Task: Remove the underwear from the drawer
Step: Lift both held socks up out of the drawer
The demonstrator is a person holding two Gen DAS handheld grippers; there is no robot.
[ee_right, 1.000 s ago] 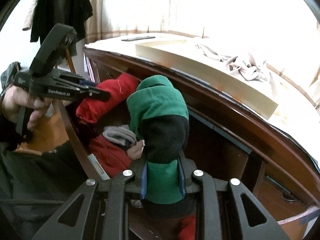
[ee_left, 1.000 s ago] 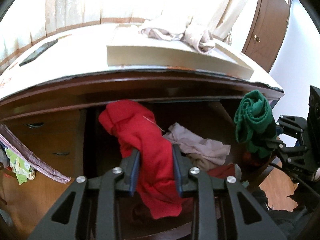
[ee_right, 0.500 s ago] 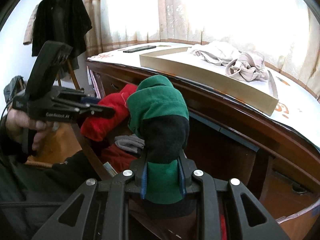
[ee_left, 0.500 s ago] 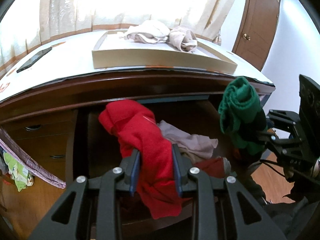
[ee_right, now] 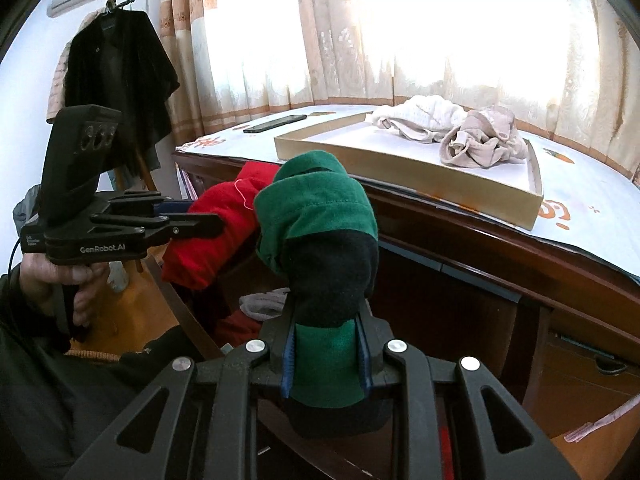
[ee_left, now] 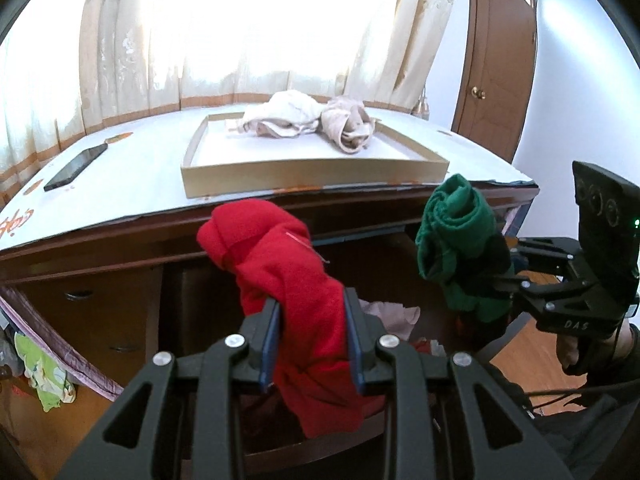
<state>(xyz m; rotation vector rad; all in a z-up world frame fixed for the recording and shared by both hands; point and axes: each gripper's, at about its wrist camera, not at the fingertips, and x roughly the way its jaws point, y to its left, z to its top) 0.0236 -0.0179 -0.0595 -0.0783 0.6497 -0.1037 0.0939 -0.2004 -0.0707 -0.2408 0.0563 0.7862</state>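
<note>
My left gripper (ee_left: 312, 316) is shut on red underwear (ee_left: 280, 272), held above the open drawer (ee_left: 344, 452) at about desk-edge height. It also shows in the right wrist view (ee_right: 218, 224) with the red underwear (ee_right: 216, 232). My right gripper (ee_right: 326, 332) is shut on green and black underwear (ee_right: 320, 232), held up beside the desk front; it shows in the left wrist view (ee_left: 490, 280) with the green underwear (ee_left: 456, 236). More clothes, grey (ee_left: 390, 314) and red, lie in the drawer below.
A shallow cardboard tray (ee_left: 312, 178) on the white desk top (ee_left: 120, 188) holds two beige garments (ee_left: 308, 122). A black phone (ee_left: 76, 168) lies left of it. Closed drawers (ee_left: 92, 320) are at the left. A dark coat (ee_right: 116, 76) hangs behind. A door (ee_left: 500, 60) is at the right.
Both grippers have risen with their garments, from inside the drawer opening to about the level of the desk edge. The tray's inside now shows. Grips are unchanged.
</note>
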